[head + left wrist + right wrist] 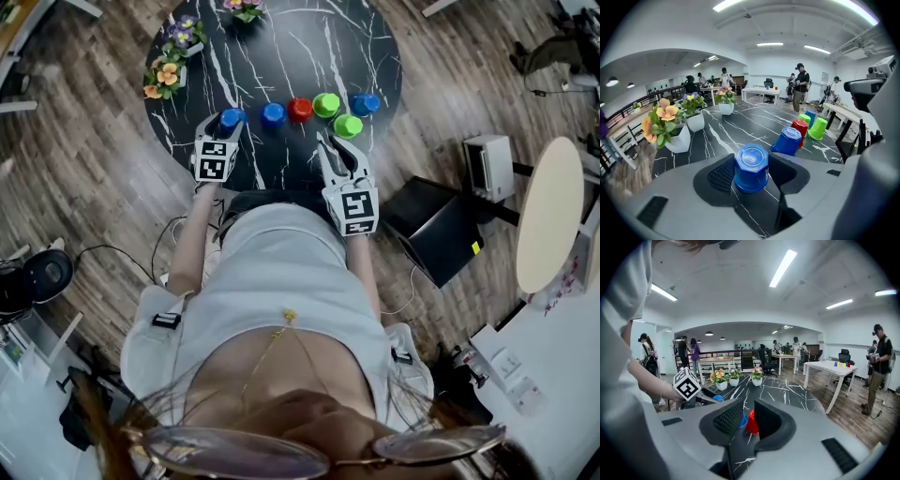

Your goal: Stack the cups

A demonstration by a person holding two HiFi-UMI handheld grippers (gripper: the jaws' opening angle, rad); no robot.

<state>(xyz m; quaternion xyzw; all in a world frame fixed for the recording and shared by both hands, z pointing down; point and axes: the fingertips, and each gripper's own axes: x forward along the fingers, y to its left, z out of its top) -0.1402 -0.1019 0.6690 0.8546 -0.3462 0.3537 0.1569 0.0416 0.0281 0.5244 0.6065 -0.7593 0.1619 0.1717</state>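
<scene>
Several upturned cups stand in a row on the black marble table [281, 56]. My left gripper [228, 127] [751, 176] has its jaws set wide against the leftmost blue cup [232, 117] [751, 161], which stands on the table. To its right are a second blue cup [273, 114] [787, 140], a red cup [299, 110] [800, 127], two green cups [326, 104] [348, 126] and another blue cup [365, 103]. My right gripper [336, 150] [747, 416] hovers at the table's near edge. Its jaws stand a narrow gap apart with nothing between them, and the red cup [751, 423] shows beyond.
Three white flower pots [167, 77] [186, 36] [244, 9] stand at the table's far left. A black box [441, 234] and a pale round table [548, 216] are on the floor to the right. People stand among desks in the background.
</scene>
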